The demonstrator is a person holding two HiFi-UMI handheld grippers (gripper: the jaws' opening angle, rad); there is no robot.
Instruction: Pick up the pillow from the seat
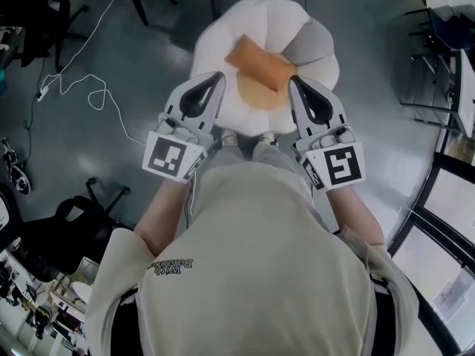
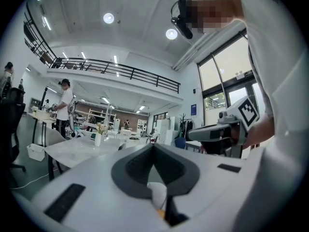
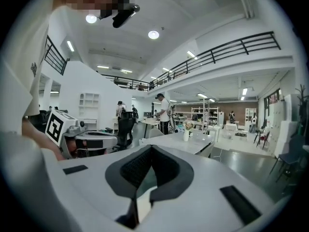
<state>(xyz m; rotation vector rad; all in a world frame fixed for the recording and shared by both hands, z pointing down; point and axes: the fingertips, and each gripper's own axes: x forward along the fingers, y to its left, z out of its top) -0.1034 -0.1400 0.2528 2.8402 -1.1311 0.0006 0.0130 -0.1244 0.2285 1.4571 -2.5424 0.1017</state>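
Note:
An orange pillow point(image 1: 260, 63) lies across a white flower-shaped seat cushion point(image 1: 223, 43) with an orange-yellow centre point(image 1: 261, 96). My left gripper point(image 1: 218, 76) and right gripper point(image 1: 292, 81) are held side by side in front of the person's chest. Their tips hang over the cushion's near edge, one on each side of the pillow and clear of it. Both are shut with nothing between the jaws. In the left gripper view the jaw tips point(image 2: 153, 146) meet, and a bit of white cushion point(image 2: 157, 195) shows below them. The right gripper point(image 3: 151, 148) likewise shows closed tips.
A white cable point(image 1: 74, 86) snakes over the grey floor at the left. A black chair base point(image 1: 78, 213) stands at the lower left, and dark chairs point(image 1: 438, 32) at the right. Table legs point(image 1: 141, 2) are at the top. Both gripper views face a hall with tables and people.

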